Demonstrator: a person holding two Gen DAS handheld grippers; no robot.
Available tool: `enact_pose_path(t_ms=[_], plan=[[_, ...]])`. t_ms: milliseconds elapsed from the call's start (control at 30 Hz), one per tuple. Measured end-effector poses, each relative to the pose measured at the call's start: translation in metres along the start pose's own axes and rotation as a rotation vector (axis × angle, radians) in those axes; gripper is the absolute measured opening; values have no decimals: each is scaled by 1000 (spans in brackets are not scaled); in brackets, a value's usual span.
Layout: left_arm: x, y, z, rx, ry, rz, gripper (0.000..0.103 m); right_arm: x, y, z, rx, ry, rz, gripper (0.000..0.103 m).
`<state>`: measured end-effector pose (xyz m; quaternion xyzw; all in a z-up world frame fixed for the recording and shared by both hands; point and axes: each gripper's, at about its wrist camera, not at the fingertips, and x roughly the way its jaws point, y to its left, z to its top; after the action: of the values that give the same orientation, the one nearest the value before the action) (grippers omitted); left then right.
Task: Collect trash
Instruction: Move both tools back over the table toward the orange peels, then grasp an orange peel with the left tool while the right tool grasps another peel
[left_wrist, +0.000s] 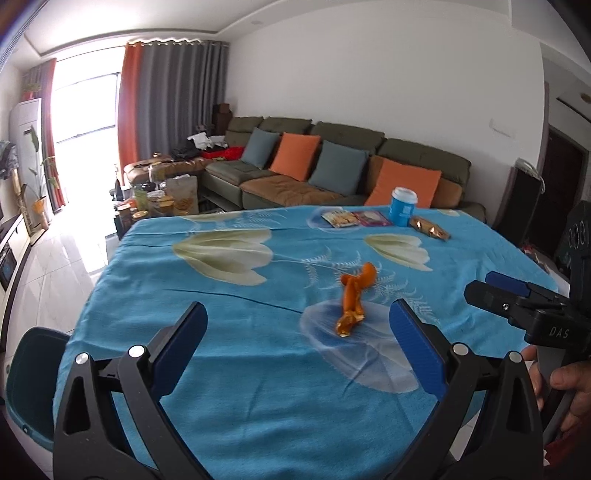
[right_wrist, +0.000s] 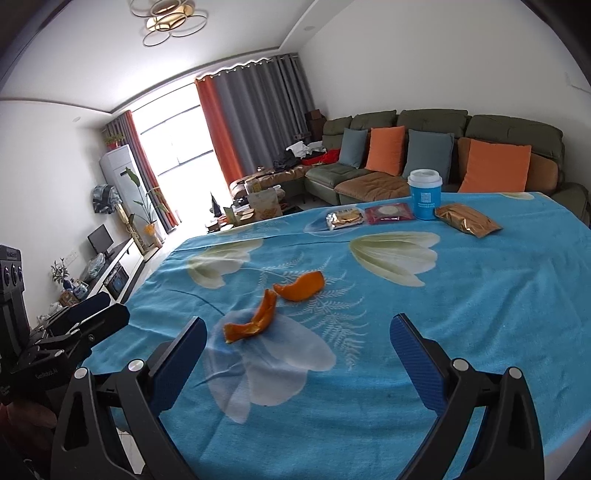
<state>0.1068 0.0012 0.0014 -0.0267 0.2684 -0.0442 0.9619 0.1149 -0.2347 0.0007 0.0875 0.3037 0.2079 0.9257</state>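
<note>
Right wrist view had you at the very start: nothing picked up yet, both grippers spread wide and empty over the tabletop (right_wrist: 480, 295) with its blue flowered cloth. Behind it, a living room with a green sofa (right_wrist: 424, 147) and bright window. Your right gripper (right_wrist: 298, 332) sat near two orange peel pieces (right_wrist: 273, 306), the left gripper (left_wrist: 297, 321) just short of them. Next you'd probably need to drop onto one peel and pinch low. Far edge: blue cup (right_wrist: 424, 195), snack packets (right_wrist: 467, 220).
</note>
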Motion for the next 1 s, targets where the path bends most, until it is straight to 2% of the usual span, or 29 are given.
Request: enact_pose_path(t_ms=[200,467,700,733,767,867,900,933,1000], plan=[[36,-17,2,46,64,-33,97,16,-15,4,25,24,-1,96],[94,-29,-2,26,191,-87,96,36,-24,15,28,42,11,96],[133,-30,-9,15,317,-122,69,52,-26,25,26,58,26,96],[138,-31,-11,25,333,-119,61,54,-26,26,25,61,30,96],[139,-32,-13,36,344,-115,58,56,-25,27,23,64,31,96],[142,-35,-14,49,342,-125,47,63,-24,31,13,72,26,96],[143,-35,-14,60,340,-113,41,66,-24,32,13,77,25,96],[142,-35,-14,67,336,-107,29,69,-25,33,12,86,27,96],[143,-38,-16,89,339,-114,26,77,-23,35,2,101,29,96]])
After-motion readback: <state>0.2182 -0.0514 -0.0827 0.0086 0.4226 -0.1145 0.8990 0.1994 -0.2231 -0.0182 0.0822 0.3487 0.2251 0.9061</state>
